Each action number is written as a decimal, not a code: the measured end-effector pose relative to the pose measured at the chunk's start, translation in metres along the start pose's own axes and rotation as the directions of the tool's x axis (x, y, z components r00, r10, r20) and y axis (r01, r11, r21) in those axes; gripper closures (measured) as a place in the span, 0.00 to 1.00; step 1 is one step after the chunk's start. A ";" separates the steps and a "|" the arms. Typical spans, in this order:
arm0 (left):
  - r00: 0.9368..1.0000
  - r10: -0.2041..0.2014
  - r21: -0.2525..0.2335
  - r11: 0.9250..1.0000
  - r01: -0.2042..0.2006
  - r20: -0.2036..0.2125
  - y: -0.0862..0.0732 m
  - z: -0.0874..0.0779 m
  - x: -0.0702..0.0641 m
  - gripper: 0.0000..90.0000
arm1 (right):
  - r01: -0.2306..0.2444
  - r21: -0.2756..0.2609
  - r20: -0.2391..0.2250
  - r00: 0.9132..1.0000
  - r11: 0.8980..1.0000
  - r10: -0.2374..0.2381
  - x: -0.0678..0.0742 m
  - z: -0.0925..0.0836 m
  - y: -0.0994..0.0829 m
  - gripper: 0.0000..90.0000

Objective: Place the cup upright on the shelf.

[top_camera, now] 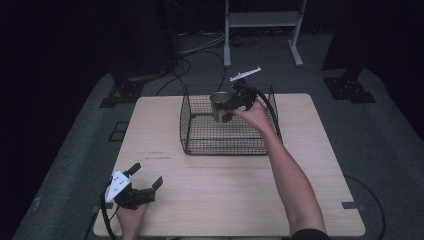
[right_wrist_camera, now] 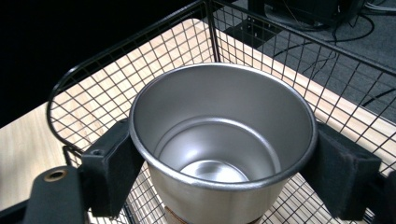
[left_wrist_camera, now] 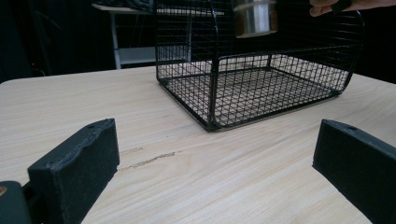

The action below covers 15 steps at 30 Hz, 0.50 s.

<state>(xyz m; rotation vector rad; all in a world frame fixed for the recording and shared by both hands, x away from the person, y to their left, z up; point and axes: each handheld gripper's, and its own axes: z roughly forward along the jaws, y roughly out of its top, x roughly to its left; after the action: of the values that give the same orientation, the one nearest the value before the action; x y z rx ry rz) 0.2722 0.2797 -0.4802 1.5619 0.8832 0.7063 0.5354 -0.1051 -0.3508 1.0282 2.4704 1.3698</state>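
Note:
An empty steel cup (top_camera: 219,106) hangs upright above the floor of a black wire basket (top_camera: 190,131) at the table's far middle. My right gripper (top_camera: 231,103) is shut on the cup (right_wrist_camera: 219,149), one jaw on each side just under the rim. From the left gripper view the cup (left_wrist_camera: 254,17) hovers over the basket (left_wrist_camera: 215,100). My left gripper (top_camera: 148,175) rests open near the table's front left corner, jaws wide apart and nothing between them.
The light wood table (top_camera: 225,200) has free room in front of the basket and on both sides. Beyond the far edge lie cables and a white stand (top_camera: 262,20) on the dark floor.

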 end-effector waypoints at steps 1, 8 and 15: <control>1.000 0.000 0.001 1.000 0.000 0.000 0.000 0.000 0.000 0.00 | -0.001 0.002 0.003 1.000 1.000 0.001 0.000 0.001 0.000 0.19; 1.000 0.003 0.001 1.000 -0.003 0.001 0.000 0.000 0.000 0.00 | -0.011 0.024 0.012 1.000 1.000 0.010 -0.005 0.012 -0.005 0.19; 1.000 -0.003 -0.003 1.000 0.003 0.001 0.000 -0.001 0.000 0.00 | -0.023 0.037 0.021 1.000 0.999 0.022 -0.009 0.021 -0.011 0.19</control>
<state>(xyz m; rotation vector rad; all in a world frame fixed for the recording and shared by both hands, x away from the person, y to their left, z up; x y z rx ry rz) 0.2717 0.2802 -0.4803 1.5574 0.8830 0.7042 0.5451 -0.0999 -0.3735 1.0756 2.4864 1.3175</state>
